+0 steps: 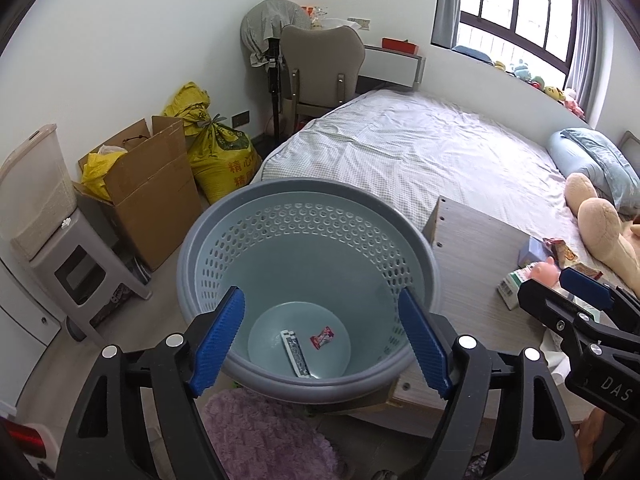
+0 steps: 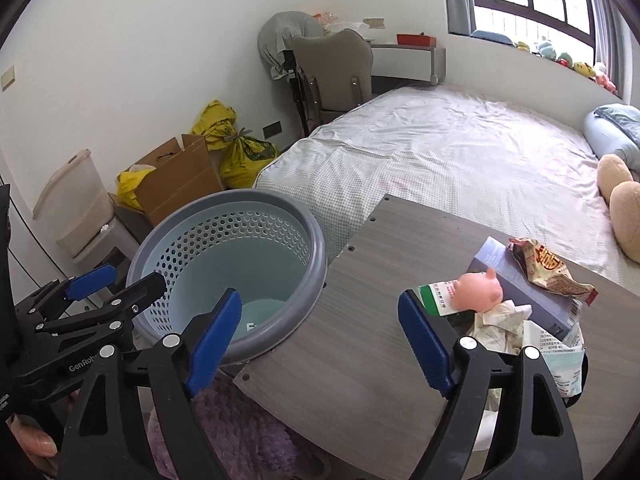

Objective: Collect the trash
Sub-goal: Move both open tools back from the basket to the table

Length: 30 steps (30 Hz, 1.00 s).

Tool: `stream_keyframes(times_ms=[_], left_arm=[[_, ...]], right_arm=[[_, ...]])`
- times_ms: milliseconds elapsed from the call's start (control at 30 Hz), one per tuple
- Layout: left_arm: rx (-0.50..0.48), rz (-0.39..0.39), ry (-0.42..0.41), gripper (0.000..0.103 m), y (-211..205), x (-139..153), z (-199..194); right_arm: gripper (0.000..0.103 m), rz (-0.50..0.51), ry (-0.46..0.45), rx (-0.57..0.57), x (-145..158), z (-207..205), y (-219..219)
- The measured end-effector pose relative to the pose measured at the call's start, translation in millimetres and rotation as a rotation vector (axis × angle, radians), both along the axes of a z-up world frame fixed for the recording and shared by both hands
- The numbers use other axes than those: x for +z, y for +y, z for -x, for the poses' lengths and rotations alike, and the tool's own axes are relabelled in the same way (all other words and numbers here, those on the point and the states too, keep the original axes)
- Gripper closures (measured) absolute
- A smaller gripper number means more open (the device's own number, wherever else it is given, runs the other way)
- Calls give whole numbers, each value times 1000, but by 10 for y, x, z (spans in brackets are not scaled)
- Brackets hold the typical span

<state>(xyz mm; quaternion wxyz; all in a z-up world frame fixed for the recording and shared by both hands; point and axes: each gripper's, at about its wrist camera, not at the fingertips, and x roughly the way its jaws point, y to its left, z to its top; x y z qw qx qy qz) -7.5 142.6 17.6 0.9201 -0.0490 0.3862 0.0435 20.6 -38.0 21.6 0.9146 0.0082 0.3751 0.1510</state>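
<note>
A grey-blue perforated bin [image 1: 308,240] stands beside a wooden board table [image 1: 472,256]. On its floor lie a red candy wrapper [image 1: 322,336] and a grey-white strip wrapper [image 1: 296,353]. My left gripper [image 1: 324,340] hangs open above the bin's mouth, nothing between its blue pads. My right gripper [image 2: 320,340] is open over the table [image 2: 360,320], between the bin [image 2: 228,264] and a trash pile: a crumpled snack bag [image 2: 548,268], crumpled paper [image 2: 504,320], a green-white carton [image 2: 440,296], a pink pig toy [image 2: 480,288] and a grey book [image 2: 520,280]. The right gripper [image 1: 576,300] also shows at the left view's right edge.
A bed [image 1: 420,152] lies behind the table, with a plush toy [image 1: 600,220] and a pillow. A cardboard box [image 1: 148,184], yellow sacks [image 1: 216,152], a plastic stool [image 1: 80,272] and a chair [image 1: 320,68] line the wall. A purple rug [image 1: 260,436] lies under the bin.
</note>
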Motion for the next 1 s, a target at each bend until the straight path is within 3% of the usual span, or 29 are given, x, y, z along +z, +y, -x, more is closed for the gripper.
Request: stream_keyframes(times_ms=[400,1000], left_arm=[[-99,-1,-10,27,-488,38,129],[-259,-20,34,27,-1247,-136,163]], right_arm=[[21,9,-8,-108,12,298,-585],[21,24,83,-320,-390,687,-1646]])
